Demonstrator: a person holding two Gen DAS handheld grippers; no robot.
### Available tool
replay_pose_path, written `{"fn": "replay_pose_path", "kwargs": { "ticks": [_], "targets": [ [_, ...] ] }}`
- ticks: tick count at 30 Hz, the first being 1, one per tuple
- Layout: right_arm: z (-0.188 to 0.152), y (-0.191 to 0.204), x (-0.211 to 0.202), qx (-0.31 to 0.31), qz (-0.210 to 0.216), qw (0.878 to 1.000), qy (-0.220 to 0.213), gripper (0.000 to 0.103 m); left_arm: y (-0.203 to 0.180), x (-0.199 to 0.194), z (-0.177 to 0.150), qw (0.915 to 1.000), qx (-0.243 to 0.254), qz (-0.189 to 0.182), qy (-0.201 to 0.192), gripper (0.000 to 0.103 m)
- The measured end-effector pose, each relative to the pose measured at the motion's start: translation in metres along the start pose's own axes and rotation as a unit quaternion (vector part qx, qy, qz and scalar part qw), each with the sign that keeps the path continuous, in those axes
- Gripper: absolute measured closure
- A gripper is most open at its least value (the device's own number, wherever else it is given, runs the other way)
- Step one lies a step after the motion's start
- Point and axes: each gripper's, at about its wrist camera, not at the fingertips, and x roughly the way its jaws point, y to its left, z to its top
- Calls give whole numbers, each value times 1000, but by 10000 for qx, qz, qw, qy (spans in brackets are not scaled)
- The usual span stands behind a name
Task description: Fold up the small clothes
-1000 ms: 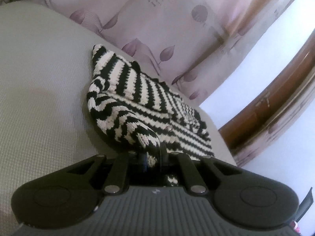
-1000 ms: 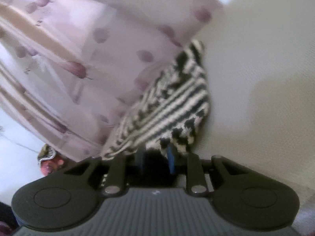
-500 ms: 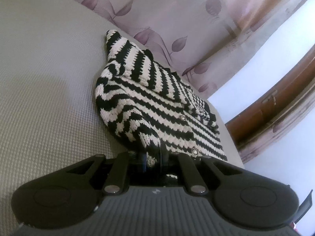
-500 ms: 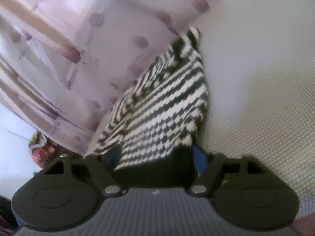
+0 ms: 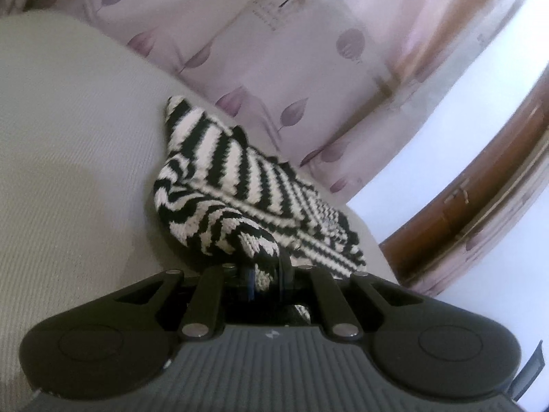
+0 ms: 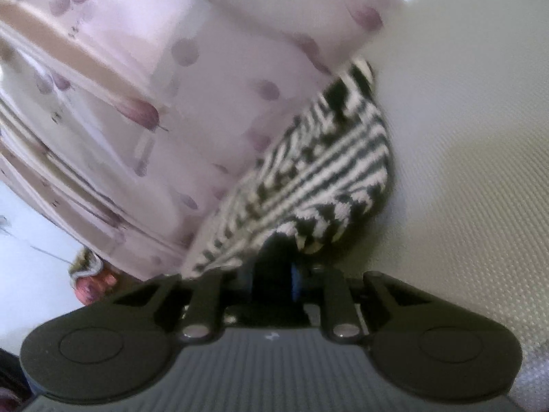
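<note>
black-and-white striped knit garment (image 5: pixel 247 185) lying bunched on the pale woven surface (image 5: pixel 68 171), close to its far edge, right beside the leaf-print curtain (image 5: pixel 274 68). looks like a small buttoned cardigan, though not certain. near corner lifted and puckered in the left view; rest of it lying in soft ridges, one pointed flap sticking up at the far end.

left hand-held gripper (image 5: pixel 266 274) clamped tight on that near corner, knit showing between the jaws. right hand-held gripper (image 6: pixel 278 267) with jaws just closed in again after a brief wide opening; nearly together now, edge of the garment (image 6: pixel 308 171) running down into them, so most likely pinching it, though blur and shadow hide the contact itself.

progress, judged from the lie of the cloth: early to middle. both near corners seemingly taken up, no crisp fold line visible, no neat rectangle. left to do: carrying the held edge over the body of the garment, laying it flat, smoothing, perhaps a second fold.

around the garment: curtain hanging just behind it and brushing its far side in the right view, a likely snag during a fold toward that edge. brown wooden frame (image 5: pixel 480 206) beyond the curtain, well apart. small reddish, patterned object (image 6: pixel 89 274) low beside the curtain, too blurred to name. plenty of bare surface on the side away from the curtain.
</note>
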Motion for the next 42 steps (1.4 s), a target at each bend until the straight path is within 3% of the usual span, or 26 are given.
{"fn": "replay_pose_path", "kwargs": {
  "ticks": [8, 11, 14, 17, 19, 22, 24, 27, 28, 29, 31, 35, 42],
  "targets": [
    [34, 14, 4, 96, 449, 9978, -478, 86, -13, 4, 15, 9996, -3, -171, -224, 92],
    [41, 19, 8, -147, 174, 9989, -413, 86, -15, 7, 17, 9997, -49, -185, -175, 92],
    [38, 22, 7, -548, -574, 9967, -147, 84, -13, 8, 14, 9998, 27, -148, -107, 92],
    [25, 19, 0, -739, -1252, 9893, 78, 61, -5, 9, 10, 9999, -72, -103, -37, 92],
    [17, 19, -4, -927, -1564, 9833, 126, 36, 2, 9, 8, 9997, -206, -116, -36, 92],
    [6, 13, -9, -919, -1630, 9822, 192, 28, 7, 9, 6, 9996, -269, -91, -22, 92],
    [-6, 9, -3, -921, -1625, 9814, 436, 29, 9, 8, 5, 9996, -281, -99, -9, 92],
    [-26, 18, 1, -1374, -1632, 9763, 362, 33, 10, 8, 4, 9997, -236, -91, 22, 92],
    [-29, 20, 3, -1404, -1612, 9763, 342, 63, 11, 9, 3, 9997, -234, -74, 31, 92],
    [-31, 19, 8, -1327, -1604, 9772, 403, 76, 12, 10, 3, 9997, -251, -63, 42, 92],
    [-29, 12, 12, -1060, -1468, 9828, 360, 88, 14, 11, 2, 9995, -292, -70, 50, 92],
    [-22, -8, 9, -164, -908, 9956, 157, 88, 15, 10, 4, 9996, -283, -82, 15, 92],
    [0, -8, 5, 541, -93, 9979, -357, 89, 2, 10, 19, 9991, -210, -281, -253, 92]
  ]
}}
